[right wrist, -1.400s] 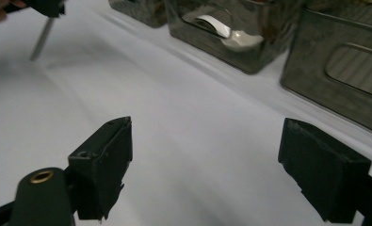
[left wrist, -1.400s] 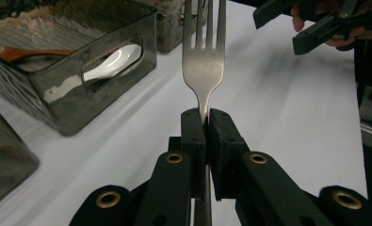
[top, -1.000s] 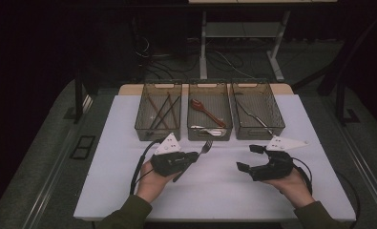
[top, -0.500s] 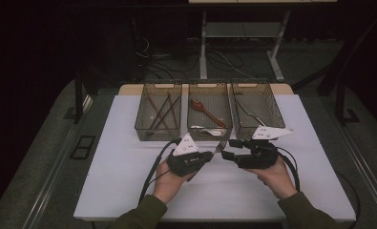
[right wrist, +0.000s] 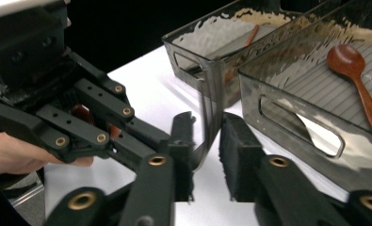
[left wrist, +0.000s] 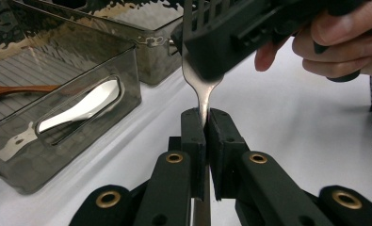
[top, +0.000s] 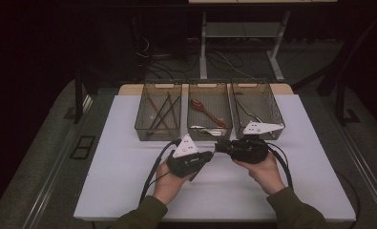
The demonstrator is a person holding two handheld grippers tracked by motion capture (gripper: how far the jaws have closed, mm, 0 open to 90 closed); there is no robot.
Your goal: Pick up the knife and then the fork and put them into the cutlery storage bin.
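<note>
The metal fork [left wrist: 202, 94] is held above the white desk [top: 119, 176], just in front of the three bins, between the two grippers. The left gripper [left wrist: 206, 134] has its fingers [left wrist: 193, 136] pressed together on the fork's handle, pinching it just below the neck; the handle runs down between the pads and out below them. The fork's head points away from the left gripper, and its tines sit against the underside of the right gripper [right wrist: 207, 141] in the left gripper view. In the right gripper view the fork's stem stands between the right fingers [right wrist: 238, 150], which have just been closing around it; a gap remains beside the stem on the right-hand side, so the pads do not yet clamp it.

In the high view the left gripper [top: 203, 160] and right gripper [top: 219, 145] meet tip to tip near the middle of the desk, each held in one hand.

Behind them stand three smoked-plastic bins side by side. The middle bin [top: 209, 132] holds a wooden spoon [top: 206, 111] and a white spoon [left wrist: 87, 106]. The left bin [top: 158, 133] holds thin brown sticks [top: 163, 110]. The right bin [top: 257, 93] holds a thin dark item that cannot be identified.
</note>
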